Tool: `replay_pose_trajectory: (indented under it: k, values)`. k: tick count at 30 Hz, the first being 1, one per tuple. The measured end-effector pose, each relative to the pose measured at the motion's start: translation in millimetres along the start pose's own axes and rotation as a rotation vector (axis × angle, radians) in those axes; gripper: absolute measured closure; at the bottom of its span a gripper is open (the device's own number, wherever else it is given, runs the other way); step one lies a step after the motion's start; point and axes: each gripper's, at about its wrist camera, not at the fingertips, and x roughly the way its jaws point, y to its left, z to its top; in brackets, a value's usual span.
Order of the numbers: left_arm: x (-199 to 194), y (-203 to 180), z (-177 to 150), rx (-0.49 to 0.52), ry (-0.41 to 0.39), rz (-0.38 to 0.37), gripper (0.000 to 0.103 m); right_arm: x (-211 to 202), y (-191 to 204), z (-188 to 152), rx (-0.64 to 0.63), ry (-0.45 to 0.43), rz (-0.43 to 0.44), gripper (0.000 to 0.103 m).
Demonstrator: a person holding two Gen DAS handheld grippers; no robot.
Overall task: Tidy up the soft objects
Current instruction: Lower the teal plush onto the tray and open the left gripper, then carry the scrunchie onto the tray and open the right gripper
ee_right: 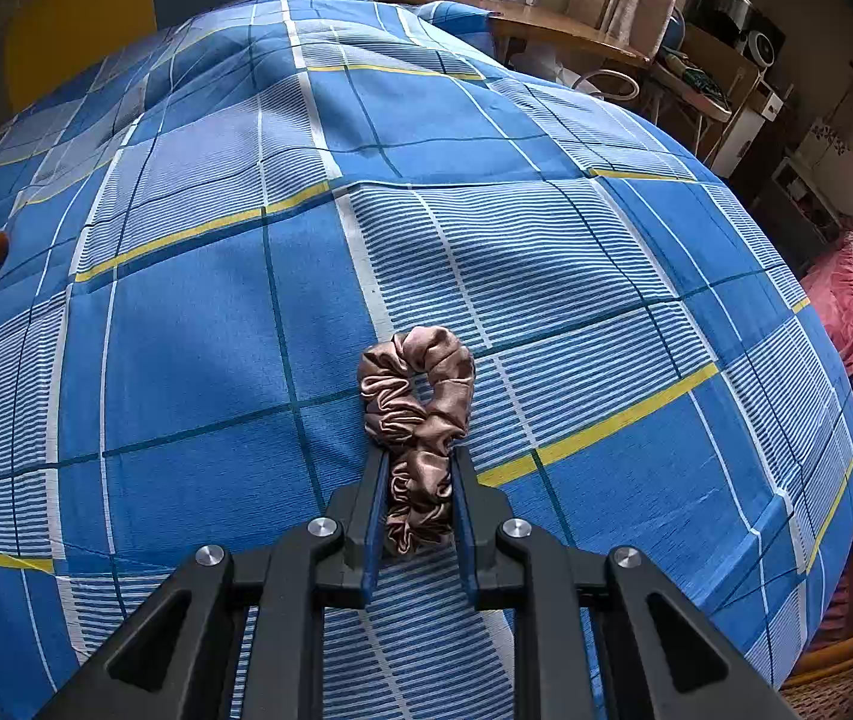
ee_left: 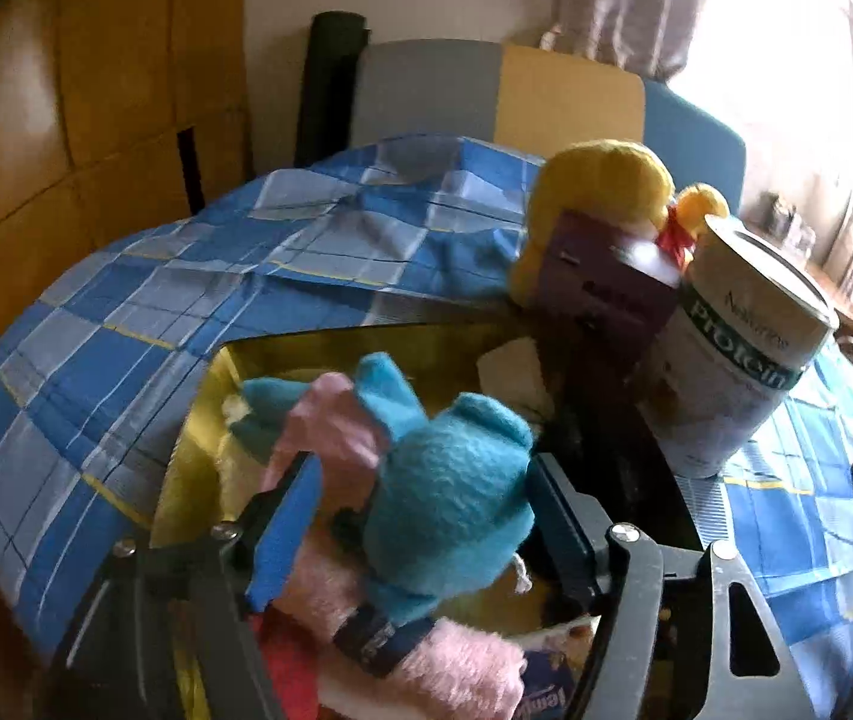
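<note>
Purple box [ee_left: 600, 276] beside tin [ee_left: 738, 348] (plush [ee_left: 594, 192] behind)

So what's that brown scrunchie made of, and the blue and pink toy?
The scrunchie looks like satin: smooth and glossy, with light glinting off its gathered folds. The blue and pink toy looks like plush fleece: matte and fuzzy, with soft fibres showing. Both are guesses from looks alone.
</note>
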Motion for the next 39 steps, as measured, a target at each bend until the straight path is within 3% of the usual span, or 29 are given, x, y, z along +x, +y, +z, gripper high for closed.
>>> replay_pose_trajectory:
  k: [11,19,25,28,33,39]
  values:
    - [-36.5,34.7,-38.6,-0.094,0.010,0.039,0.029,-13.8,-6.5,3.1,0.033,-0.044,0.021,0.089]
    - [-50.8,38.2,-51.8,-0.095,0.009,0.064,0.027,-83.5,29.3,-7.8,-0.061,-0.185,0.167,0.089]
    - [-62.3,36.0,-50.7,-0.093,-0.030,0.060,0.018,-179.4,104.7,-47.2,-0.306,-0.345,0.373,0.089]
    - [-66.6,34.3,-51.1,-0.089,-0.043,0.057,0.012,-211.9,150.0,-71.7,-0.439,-0.370,0.472,0.089]
    - [-69.1,34.2,-52.0,-0.094,-0.043,0.059,0.008,-235.3,236.2,-116.7,-0.621,-0.317,0.642,0.089]
    - [-71.5,41.5,-54.3,-0.118,-0.041,0.072,0.001,-224.3,316.9,-150.3,-0.725,-0.215,0.663,0.089]
